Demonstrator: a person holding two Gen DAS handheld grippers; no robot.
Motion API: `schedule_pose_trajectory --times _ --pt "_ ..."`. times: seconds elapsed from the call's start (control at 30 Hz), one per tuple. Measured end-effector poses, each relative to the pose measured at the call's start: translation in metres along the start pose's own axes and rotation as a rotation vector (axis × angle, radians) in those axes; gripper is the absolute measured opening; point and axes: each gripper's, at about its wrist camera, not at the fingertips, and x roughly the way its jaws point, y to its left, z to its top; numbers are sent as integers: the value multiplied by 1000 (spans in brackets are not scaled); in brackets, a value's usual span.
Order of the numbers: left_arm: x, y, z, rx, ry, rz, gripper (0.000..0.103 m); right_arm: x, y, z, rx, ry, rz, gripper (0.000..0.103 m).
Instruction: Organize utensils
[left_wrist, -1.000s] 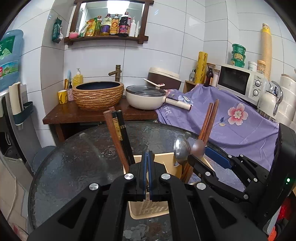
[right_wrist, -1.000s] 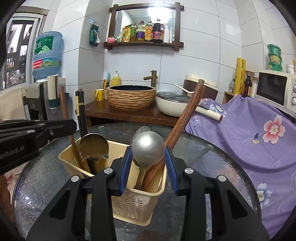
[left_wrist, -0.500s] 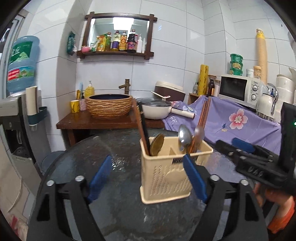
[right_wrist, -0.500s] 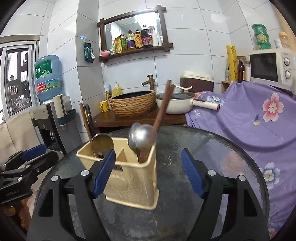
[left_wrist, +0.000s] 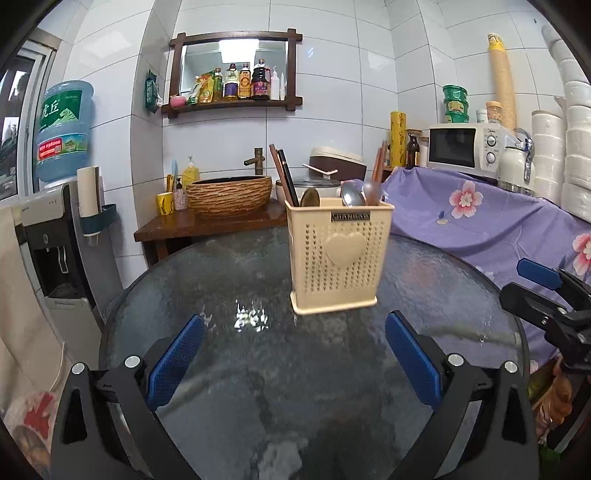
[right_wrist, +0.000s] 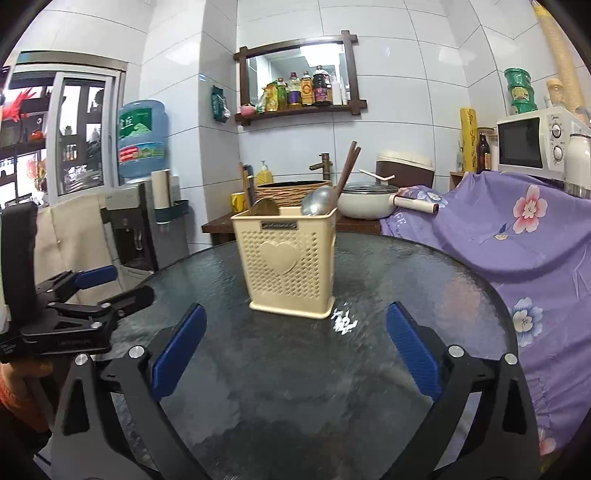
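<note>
Looks pretty much done to me. The holder (left_wrist: 338, 254) stands upright on the glass table (left_wrist: 229, 280), roughly mid-table, and every utensil I can spot is already in it. Nothing loose on the glass as far as either view shows, so I'd guess there's nothing left except maybe backing away.

What's inside: on the left side a pair of dark chopsticks (left_wrist: 283, 177) plus a brownish spoon (left_wrist: 309, 198); on the right a steel spoon (left_wrist: 351, 194) and reddish wooden chopsticks (left_wrist: 378, 166) leaning back. Can't tell if there's a divider inside, the rim hides it.

Tools: left gripper (left_wrist: 293, 365) is spread wide with nothing between the pads, well short of the holder. Right gripper (right_wrist: 295, 354) same deal, wide and empty
</note>
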Motion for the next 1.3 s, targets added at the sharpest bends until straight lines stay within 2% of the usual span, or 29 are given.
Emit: schedule_pose_trajectory --times 0.17,0.3,0.43,0.5,0.77,0.93,1.3 --pt "-52 -4 -33 38 -71 30 97 -55 29 -26 -85 -55 8 97" --pt "-88 0 -51 -7 -116 32 97 -94 43 -43 -124 -77 13 97" --pt "-111 8 -65 -53 -112 69 97 -113 41 -51 -98 -80 7 97" --pt "-120 11 -67 -73 -111 62 97 -121 40 -55 -83 -79 7 97" --pt "-141 2 -64 -40 -151 64 97 -129 37 -50 -74 -91 19 97" --pt "-142 2 -63 -57 -146 38 97 -128 35 -48 -64 -90 26 97" --pt "-141 3 -62 -51 -138 43 97 -125 34 -47 -65 -77 27 97"
